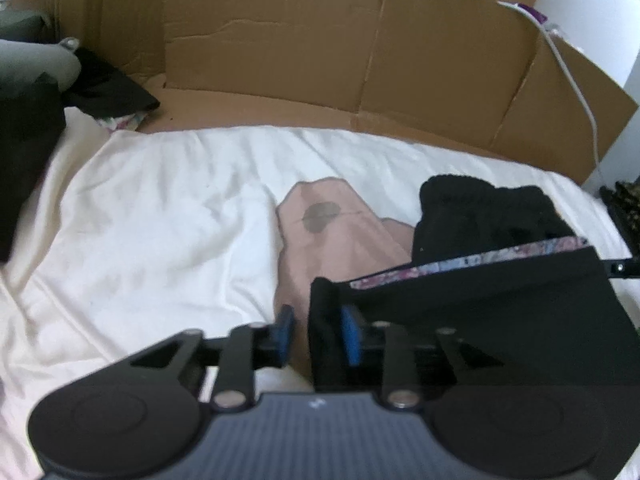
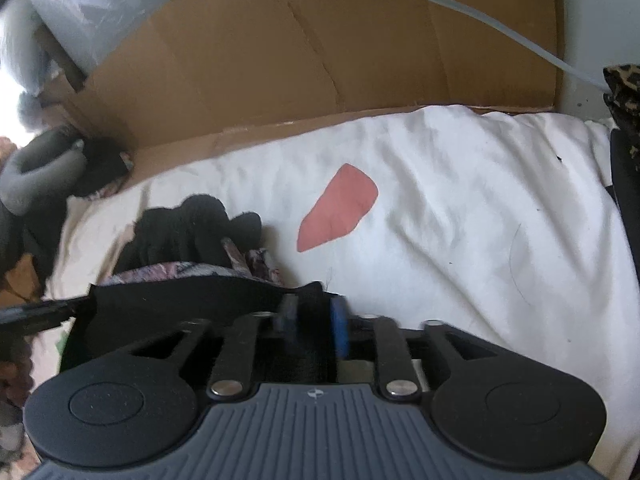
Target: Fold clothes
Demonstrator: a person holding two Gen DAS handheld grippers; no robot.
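Observation:
A black garment (image 1: 500,312) with a floral lining edge (image 1: 472,262) hangs stretched between my two grippers above the white sheet (image 1: 168,208). My left gripper (image 1: 316,330) is shut on its left corner, blue pads (image 1: 350,334) pinching the black cloth. My right gripper (image 2: 314,320) is shut on the other corner of the garment (image 2: 188,304). A bunched black part (image 2: 192,228) rests on the sheet beyond the held edge. The other gripper's tip (image 1: 622,268) shows at the right of the left wrist view.
Cardboard panels (image 1: 320,52) stand along the far side. A pink patch (image 1: 332,232) with a dark spot marks the sheet. Dark clothes (image 1: 100,84) lie piled at far left. A white cable (image 1: 576,80) runs at right.

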